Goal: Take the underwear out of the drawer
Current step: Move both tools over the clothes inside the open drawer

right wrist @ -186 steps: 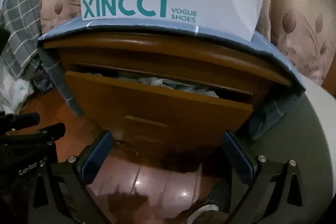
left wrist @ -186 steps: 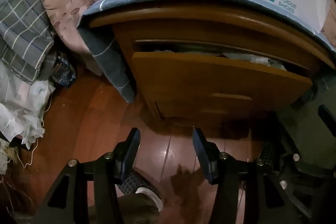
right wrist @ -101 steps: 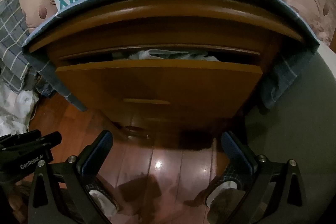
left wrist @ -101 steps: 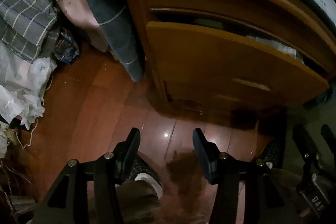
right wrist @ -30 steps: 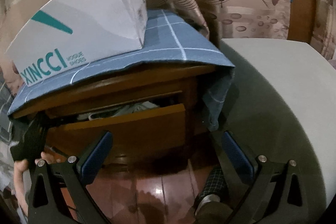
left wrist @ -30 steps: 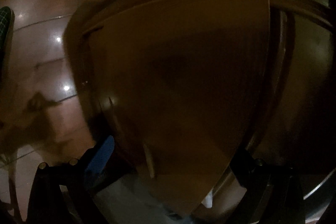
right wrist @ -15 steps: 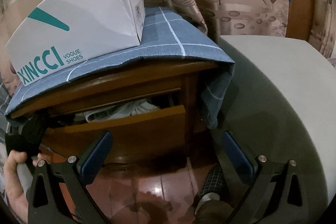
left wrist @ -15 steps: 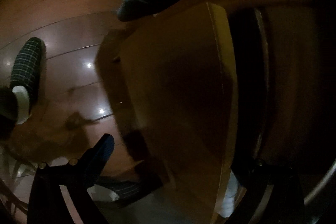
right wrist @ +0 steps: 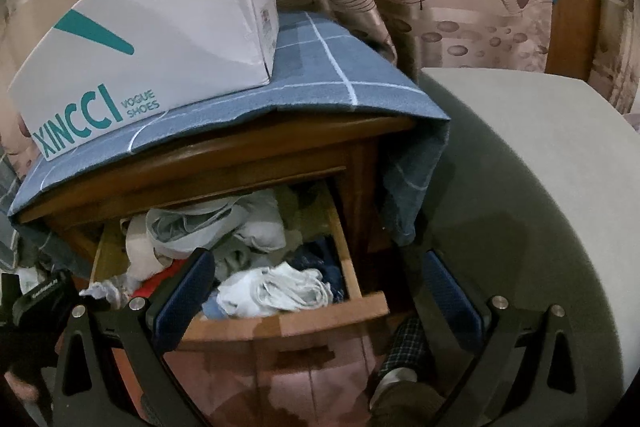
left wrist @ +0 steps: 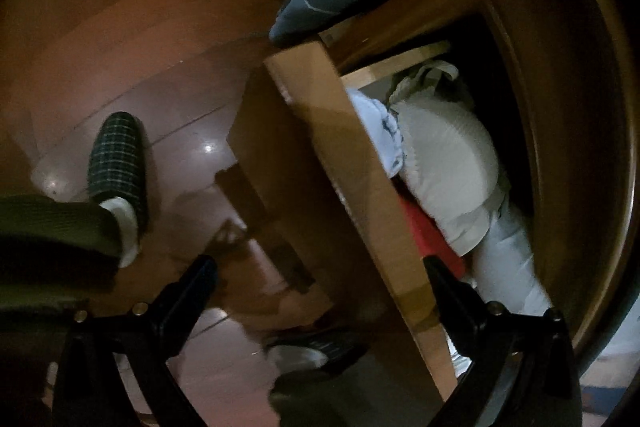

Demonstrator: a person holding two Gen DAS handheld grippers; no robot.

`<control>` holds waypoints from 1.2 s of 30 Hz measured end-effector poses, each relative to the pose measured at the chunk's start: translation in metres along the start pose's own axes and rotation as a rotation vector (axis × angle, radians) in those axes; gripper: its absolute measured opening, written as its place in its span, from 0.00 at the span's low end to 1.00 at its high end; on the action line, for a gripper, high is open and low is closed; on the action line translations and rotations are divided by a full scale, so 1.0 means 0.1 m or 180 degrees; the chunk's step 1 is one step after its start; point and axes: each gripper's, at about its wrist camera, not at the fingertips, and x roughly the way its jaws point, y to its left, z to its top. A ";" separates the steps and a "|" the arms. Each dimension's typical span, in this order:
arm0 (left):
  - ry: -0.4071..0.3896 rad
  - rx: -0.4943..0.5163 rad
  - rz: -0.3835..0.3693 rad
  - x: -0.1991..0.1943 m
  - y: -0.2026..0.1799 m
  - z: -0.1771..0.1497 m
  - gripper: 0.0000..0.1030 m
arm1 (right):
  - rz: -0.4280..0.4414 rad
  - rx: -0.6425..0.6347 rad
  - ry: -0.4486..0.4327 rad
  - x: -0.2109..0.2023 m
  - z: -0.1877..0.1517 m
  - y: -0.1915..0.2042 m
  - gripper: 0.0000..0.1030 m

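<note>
Two hand-held grippers were in play here, neither carrying anything. Going left to right: the left hand-held gripper (left wrist: 320, 283) had its fingers spread wide, straddling the front panel of the drawer (left wrist: 352, 163) near its left end, one finger out over the floor (left wrist: 120, 39) and the other just inside, beside a red piece (left wrist: 430, 231) and a pale folded bundle (left wrist: 448, 151).

The right hand-held gripper (right wrist: 316, 279) was also spread wide, hovering above the pulled-out drawer from the front. The white underwear (right wrist: 276, 289) lay crumpled at the front right of the drawer, just behind the front panel, sitting between the right gripper's fingers and a bit below them. Its long side ran roughly left-right, parallel to the panel. I'd say the right one was nearer and better lined up: straight down and pinch across the bunch.
</note>
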 end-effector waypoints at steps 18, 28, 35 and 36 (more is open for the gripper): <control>0.0060 0.0512 0.0369 -0.13 0.11 -0.25 1.00 | 0.0159 -0.0114 0.0245 0.11 -0.06 0.05 1.00; 0.0208 0.0666 0.0480 -0.14 0.14 -0.25 1.00 | 0.0338 -0.0351 0.0382 0.13 -0.10 0.22 1.00; 0.0189 0.0953 0.0657 -0.08 0.07 -0.16 1.00 | 0.0696 -0.0558 0.0720 0.15 -0.14 0.35 1.00; 0.0153 0.1026 0.0710 -0.08 0.03 -0.19 1.00 | 0.0725 -0.0596 0.0814 0.17 -0.14 0.37 1.00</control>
